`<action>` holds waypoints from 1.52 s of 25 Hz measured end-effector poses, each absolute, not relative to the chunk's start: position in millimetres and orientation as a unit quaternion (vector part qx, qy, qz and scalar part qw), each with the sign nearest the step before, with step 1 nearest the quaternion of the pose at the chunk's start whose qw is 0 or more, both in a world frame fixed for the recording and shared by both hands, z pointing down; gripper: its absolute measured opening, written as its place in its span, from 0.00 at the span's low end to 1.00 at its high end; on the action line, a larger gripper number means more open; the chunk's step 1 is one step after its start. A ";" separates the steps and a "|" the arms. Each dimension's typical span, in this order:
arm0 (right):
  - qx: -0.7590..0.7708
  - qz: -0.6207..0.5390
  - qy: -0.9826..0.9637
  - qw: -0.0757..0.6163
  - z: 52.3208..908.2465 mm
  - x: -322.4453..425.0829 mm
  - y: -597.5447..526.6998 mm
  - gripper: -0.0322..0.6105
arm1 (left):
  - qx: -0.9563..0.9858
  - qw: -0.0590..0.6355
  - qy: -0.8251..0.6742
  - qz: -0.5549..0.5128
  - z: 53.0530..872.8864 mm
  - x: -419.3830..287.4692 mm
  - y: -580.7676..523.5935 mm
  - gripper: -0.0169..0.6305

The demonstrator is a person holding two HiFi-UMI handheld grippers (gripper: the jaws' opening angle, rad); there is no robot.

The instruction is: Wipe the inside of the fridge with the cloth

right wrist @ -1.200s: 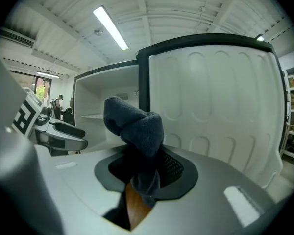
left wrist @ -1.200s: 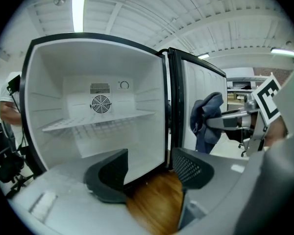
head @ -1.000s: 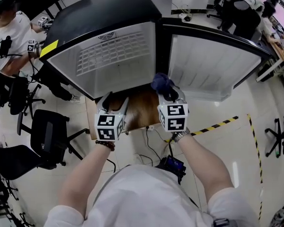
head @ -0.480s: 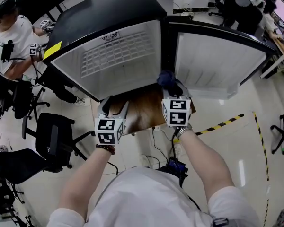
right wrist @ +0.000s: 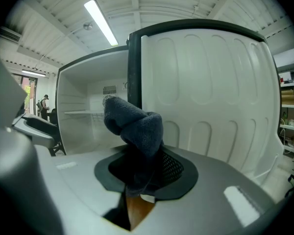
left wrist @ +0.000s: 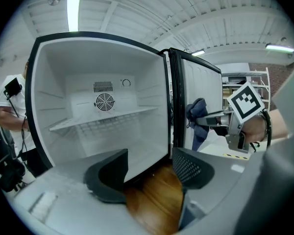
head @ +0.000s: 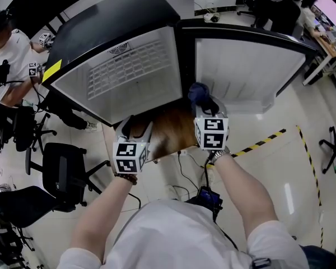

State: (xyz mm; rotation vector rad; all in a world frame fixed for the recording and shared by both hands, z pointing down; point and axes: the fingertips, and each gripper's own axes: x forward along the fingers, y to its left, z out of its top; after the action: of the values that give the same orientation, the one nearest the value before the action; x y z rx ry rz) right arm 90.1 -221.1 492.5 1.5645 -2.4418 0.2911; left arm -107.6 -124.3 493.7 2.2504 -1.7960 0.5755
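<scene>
Right gripper view: dark blue cloth is pinched between the jaws of the right gripper and bunched upward, near the junction of the open fridge and its door; contact there is unclear. Left gripper is spread, with nothing gripped, above a wooden board.

The left forearm and right forearm reach forward side by side, each hand carrying a gripper tilted slightly downward. The left gripper has its jaws apart, with nothing between them. The right gripper clamps a dark cloth that bunches above its tips.
</scene>
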 end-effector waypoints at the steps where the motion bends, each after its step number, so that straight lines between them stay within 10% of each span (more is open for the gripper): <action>1: 0.537 0.102 -0.829 0.114 494.7 95.9 -222.4 0.21 | 0.763 0.102 -0.608 0.196 493.8 -106.1 -124.9 0.46; 38: 0.679 0.094 -0.713 0.150 499.2 368.7 -239.3 0.21 | 0.813 0.112 -0.535 0.202 513.6 42.0 -173.9 0.46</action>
State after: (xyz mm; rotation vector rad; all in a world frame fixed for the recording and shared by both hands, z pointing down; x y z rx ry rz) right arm 368.7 -239.3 499.2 1.9507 -2.0476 0.2692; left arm 42.0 -173.9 513.6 2.3850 -1.5696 0.5941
